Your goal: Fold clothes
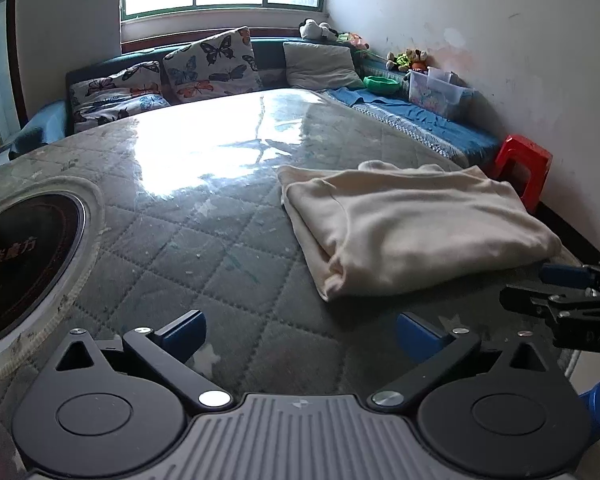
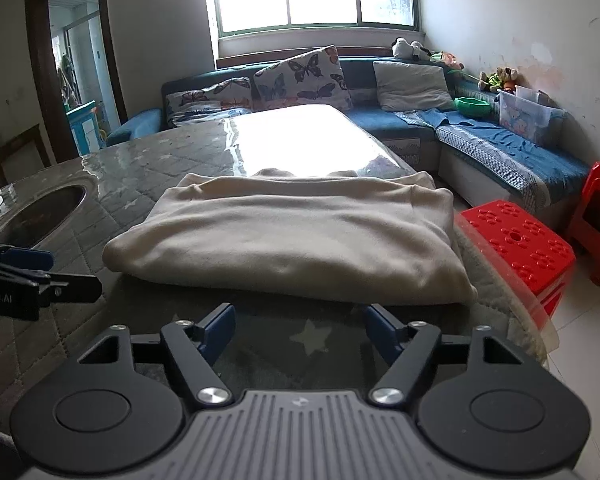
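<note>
A: From the left wrist first. We have the left tongs (image 1: 298, 330) spread wide and holding nothing, low over the quilted desk (image 1: 172, 240). Where is the garment from here?

B: The cream garment (image 1: 412, 232) lies ahead and to the right, already in a thick folded bundle, on the right part of the desk near its edge. Its near-left corner is the closest bit to us, but apart from our blue pads (image 1: 186, 334). The right tongs (image 1: 556, 296) show at the right edge of this view, just beside the bundle's near edge.

A: And from the right wrist?

B: Our right tongs (image 2: 300, 330) are also spread wide and empty, pointing straight at the garment (image 2: 296, 236). Its long axis runs left to right across our line of reach, and the rounded near fold sits just beyond the fingertips, not touching. The left tongs (image 2: 40, 280) come in from the left edge, level with the bundle's near-left corner.

A: So which hand is nearer?

B: We judge the right, since it faces the fold squarely and low; the left would have to swing rightward. Both are held roughly level with the desk. The red stool (image 2: 516, 248) stands just past the desk's right edge.
</note>
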Tool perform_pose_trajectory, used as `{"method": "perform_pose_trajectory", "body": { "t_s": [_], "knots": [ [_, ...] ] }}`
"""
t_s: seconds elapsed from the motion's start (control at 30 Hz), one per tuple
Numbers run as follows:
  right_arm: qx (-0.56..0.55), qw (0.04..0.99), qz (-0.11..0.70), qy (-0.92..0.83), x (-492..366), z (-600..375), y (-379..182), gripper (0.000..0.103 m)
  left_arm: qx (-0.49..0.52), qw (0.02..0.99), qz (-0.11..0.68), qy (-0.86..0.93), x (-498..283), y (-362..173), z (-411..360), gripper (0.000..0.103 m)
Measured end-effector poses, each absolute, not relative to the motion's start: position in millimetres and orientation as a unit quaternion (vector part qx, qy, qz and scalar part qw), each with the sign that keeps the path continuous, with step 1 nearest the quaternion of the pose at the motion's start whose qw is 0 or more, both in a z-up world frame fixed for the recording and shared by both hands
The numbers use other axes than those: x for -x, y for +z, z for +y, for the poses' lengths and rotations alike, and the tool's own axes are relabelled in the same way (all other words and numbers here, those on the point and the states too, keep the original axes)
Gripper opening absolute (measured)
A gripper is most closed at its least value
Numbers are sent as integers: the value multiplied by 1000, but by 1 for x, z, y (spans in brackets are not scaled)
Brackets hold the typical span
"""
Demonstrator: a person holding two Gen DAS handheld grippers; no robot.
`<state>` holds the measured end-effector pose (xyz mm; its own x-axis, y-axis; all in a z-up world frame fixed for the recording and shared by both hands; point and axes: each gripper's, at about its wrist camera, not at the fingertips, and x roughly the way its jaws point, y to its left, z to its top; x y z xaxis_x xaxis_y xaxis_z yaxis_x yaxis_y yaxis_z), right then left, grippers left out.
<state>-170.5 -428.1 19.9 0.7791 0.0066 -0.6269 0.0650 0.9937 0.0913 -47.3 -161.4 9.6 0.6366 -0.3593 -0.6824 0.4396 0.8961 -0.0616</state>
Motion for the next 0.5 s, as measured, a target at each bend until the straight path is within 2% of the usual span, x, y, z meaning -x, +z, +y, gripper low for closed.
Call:
{"method": "perform_pose_trajectory", "body": {
  "t_s": [0.2,0.5],
  "knots": [
    [-78,942,327,-26,179,-427,23,82,-62,902,368,-216,56,10,-169,103],
    [-49,945,321,-45,182,-412,25,88,-83,905,359,-212,68,10,-183,103]
  ]
}}
